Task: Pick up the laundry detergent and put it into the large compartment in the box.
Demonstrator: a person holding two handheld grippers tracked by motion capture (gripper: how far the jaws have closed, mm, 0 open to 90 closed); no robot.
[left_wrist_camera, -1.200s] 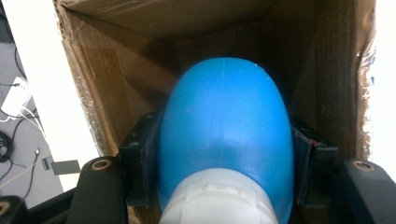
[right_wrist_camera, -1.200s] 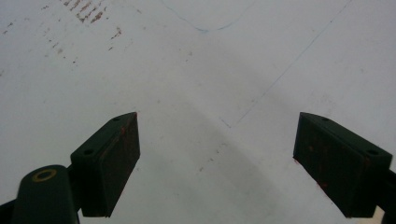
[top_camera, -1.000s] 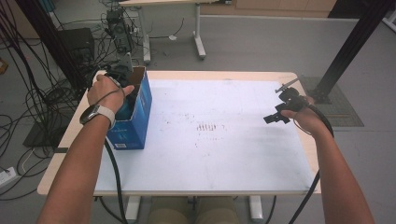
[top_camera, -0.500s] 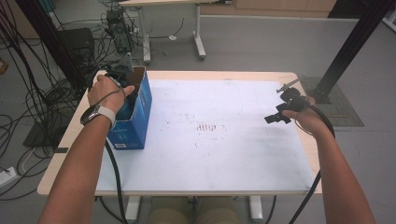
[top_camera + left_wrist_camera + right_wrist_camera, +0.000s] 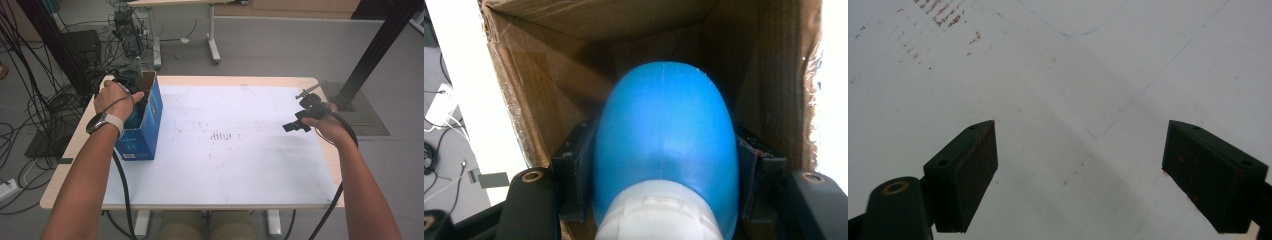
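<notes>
In the left gripper view, a smooth blue rounded object (image 5: 664, 135) with a white part (image 5: 656, 220) nearest the camera sits between the black jaws. My left gripper (image 5: 664, 165) is shut on it, both pads (image 5: 574, 170) pressing its sides, down inside a brown cardboard interior. The high view shows this as a blue box (image 5: 145, 132) on the table's left side, with my left gripper (image 5: 135, 87) dipping into its open top. My right gripper (image 5: 295, 125) hovers over the table's right side. Its jaws stand open over bare white surface (image 5: 1080, 145), with nothing between them.
A white sheet (image 5: 240, 165) covers the table, with faint reddish marks (image 5: 222, 136) at its middle. Cables and equipment crowd the floor to the left (image 5: 45, 100). A black post (image 5: 370, 55) rises beyond the right corner. A second table's legs (image 5: 212, 40) stand behind.
</notes>
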